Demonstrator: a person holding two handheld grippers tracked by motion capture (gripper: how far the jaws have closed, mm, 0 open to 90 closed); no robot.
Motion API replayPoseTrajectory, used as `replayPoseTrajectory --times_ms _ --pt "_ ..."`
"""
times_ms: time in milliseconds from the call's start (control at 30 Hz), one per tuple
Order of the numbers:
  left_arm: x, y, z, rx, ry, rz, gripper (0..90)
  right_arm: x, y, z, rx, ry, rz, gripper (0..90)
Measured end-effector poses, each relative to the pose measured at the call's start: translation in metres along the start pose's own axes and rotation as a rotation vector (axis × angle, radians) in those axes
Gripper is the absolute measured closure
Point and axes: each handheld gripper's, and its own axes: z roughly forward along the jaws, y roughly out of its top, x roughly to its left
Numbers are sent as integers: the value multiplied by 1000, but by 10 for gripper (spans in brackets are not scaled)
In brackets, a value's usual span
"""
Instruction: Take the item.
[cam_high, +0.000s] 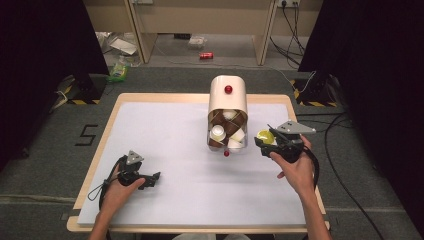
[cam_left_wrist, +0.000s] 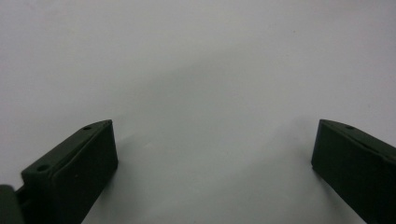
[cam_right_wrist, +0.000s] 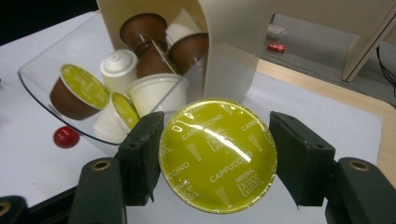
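A cream capsule holder (cam_high: 228, 102) with a red knob stands at the table's far middle, its clear hatch (cam_right_wrist: 56, 74) tipped open onto the mat. Brown and white coffee capsules (cam_right_wrist: 140, 60) fill it. My right gripper (cam_high: 264, 141) is just right of the hatch, shut on a capsule with a yellow-green foil lid (cam_right_wrist: 217, 154); its jaws press the capsule's sides (cam_high: 265, 136). My left gripper (cam_high: 152, 179) rests low at the front left of the mat, open, with bare mat between its jaws (cam_left_wrist: 210, 158).
A white mat (cam_high: 165, 140) covers the wooden table (cam_high: 100, 150). A small red knob (cam_high: 226, 153) on the hatch's front edge touches the mat. Beyond the table are a wooden frame's legs, a red can (cam_high: 206, 55) on the floor and cables at the right.
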Motion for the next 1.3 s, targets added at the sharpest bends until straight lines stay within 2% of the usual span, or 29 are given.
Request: replayPoseTrajectory --times_ms 333,633,1067,1300 --pt "0 0 0 0 0 0 0 -16 -18 16 42 -32 29 384" --pt "0 0 0 3 -1 3 0 -26 -39 40 85 -54 38 383" --pt "0 0 0 1 -1 1 0 -24 -63 70 158 -37 37 383" --pt "0 0 0 2 -1 3 0 -24 -71 78 188 -34 39 383"
